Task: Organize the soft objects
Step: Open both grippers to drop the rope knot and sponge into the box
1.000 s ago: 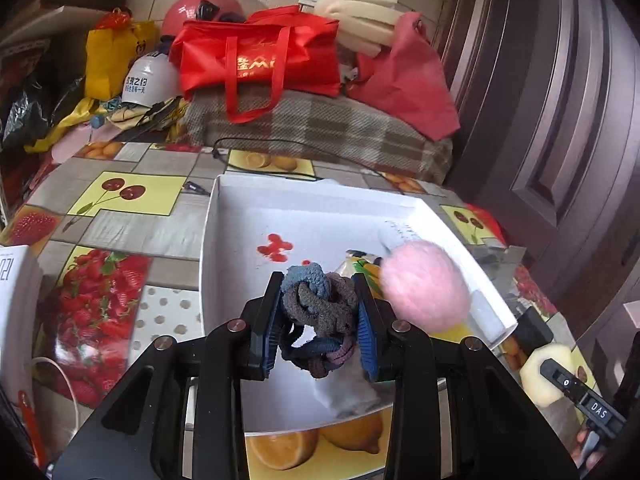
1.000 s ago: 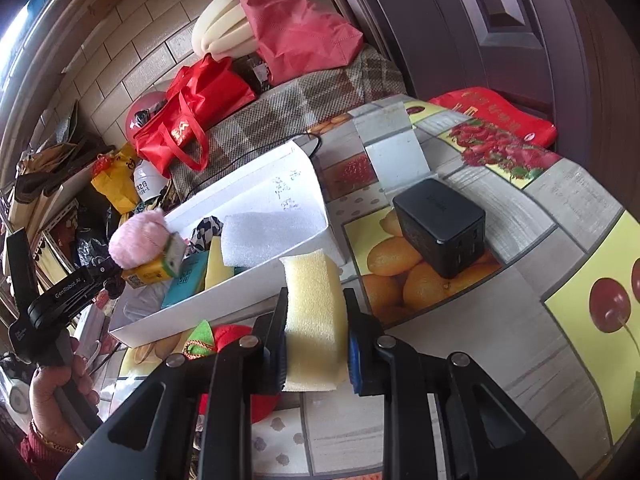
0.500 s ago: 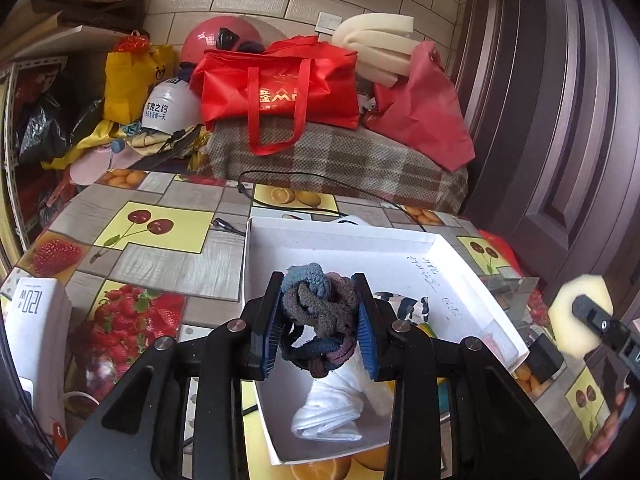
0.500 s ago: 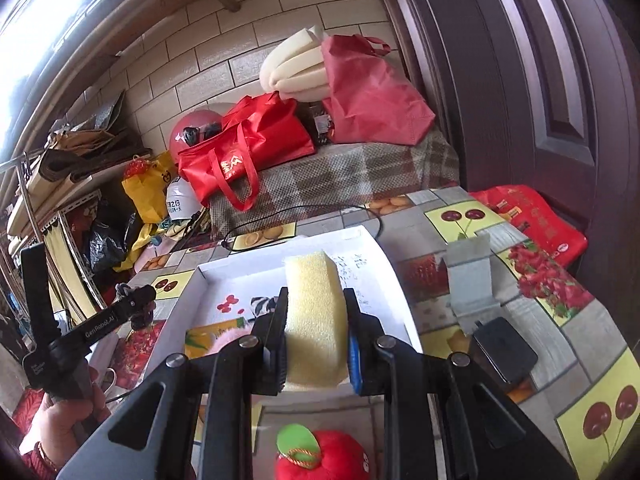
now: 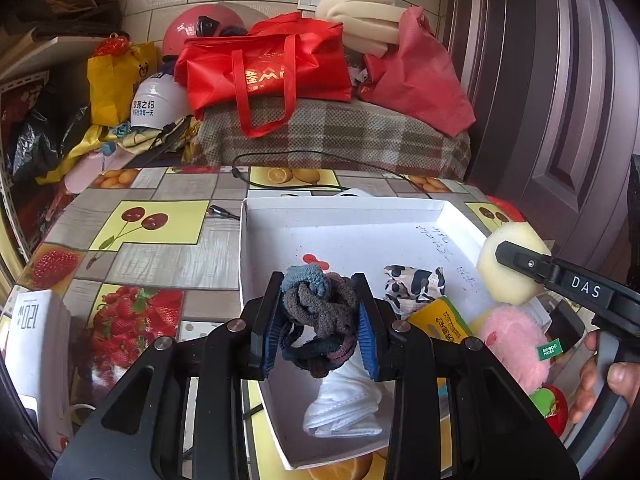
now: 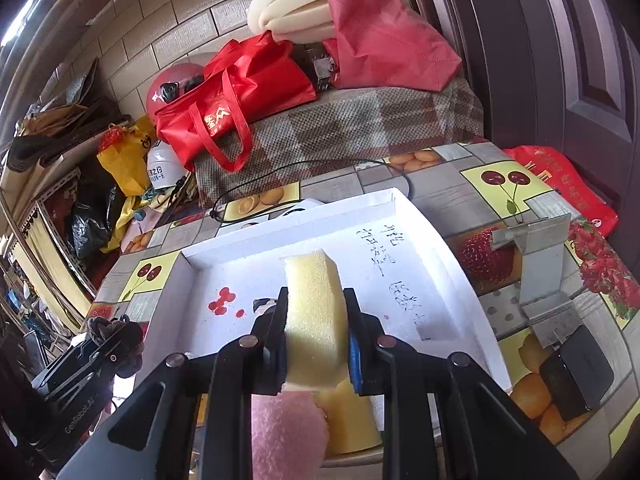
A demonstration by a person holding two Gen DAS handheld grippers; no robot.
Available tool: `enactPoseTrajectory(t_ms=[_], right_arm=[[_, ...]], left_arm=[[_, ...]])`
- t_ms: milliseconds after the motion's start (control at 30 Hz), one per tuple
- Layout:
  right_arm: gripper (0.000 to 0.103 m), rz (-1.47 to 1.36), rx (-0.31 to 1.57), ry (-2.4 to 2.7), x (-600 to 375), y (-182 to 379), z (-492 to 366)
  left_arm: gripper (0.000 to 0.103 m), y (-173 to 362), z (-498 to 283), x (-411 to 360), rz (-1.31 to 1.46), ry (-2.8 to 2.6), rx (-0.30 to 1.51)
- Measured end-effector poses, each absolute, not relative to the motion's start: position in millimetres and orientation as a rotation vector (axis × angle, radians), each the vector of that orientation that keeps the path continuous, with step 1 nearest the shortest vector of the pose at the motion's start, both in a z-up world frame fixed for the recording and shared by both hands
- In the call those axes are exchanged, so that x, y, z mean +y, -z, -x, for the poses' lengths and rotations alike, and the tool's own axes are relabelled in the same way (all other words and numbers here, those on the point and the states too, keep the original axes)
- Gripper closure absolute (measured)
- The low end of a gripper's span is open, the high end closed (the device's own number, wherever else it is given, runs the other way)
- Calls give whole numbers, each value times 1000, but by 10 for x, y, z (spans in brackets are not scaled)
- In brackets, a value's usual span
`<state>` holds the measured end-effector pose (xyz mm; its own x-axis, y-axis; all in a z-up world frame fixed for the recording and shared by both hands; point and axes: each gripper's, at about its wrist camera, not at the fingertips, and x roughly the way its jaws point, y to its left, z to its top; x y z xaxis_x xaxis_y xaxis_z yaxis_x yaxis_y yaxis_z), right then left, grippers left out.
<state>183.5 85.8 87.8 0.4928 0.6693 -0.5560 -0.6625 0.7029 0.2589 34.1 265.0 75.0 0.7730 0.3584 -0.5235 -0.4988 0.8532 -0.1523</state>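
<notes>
Sponge (image 6: 314, 312) half-hidden in right claw (image 6: 316, 344)'s pinch; left claw (image 5: 318, 316) pinches tangled hair ties (image 5: 318, 308).

I count one white box (image 5: 256, 240) on the tabletop (image 5: 168, 240), and in or over it two yellow sponges, the one gripped (image 6: 314, 312) and one lying below it (image 6: 348, 420), one pink fluffy ball (image 5: 516, 344), one cow-patterned cloth (image 5: 416, 284), one folded white cloth (image 5: 344, 404) and one bundle of knitted hair ties (image 5: 320, 312). Two grippers show, left (image 5: 318, 320) and right (image 6: 316, 340). Behind I see two red bags, one glossy (image 5: 264, 68) and one matte (image 5: 416, 72), two helmets, red (image 5: 200, 28) and white (image 5: 156, 100), and one yellow bag (image 5: 116, 80).
</notes>
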Motion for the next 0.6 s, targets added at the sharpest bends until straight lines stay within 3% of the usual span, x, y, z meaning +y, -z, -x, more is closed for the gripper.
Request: enactPoseTrajectory(t_ms=[333, 400, 467, 500, 600], right_arm=[[78, -39, 631, -819, 918, -992, -1791], [62, -67, 626, -834, 896, -1008, -1794], [6, -105, 616, -845, 847, -1023, -1792], [0, -119, 602, -837, 814, -1036, -1784], [0, -141, 580, -827, 748, -1077, -1768]], left_arm=[[69, -786, -334, 2617, 288, -472, 483], [55, -813, -313, 2618, 292, -476, 469], [0, -840, -291, 2635, 295, -504, 455], [0, -849, -278, 2641, 290, -519, 448], [0, -861, -260, 2677, 288, -548, 440]])
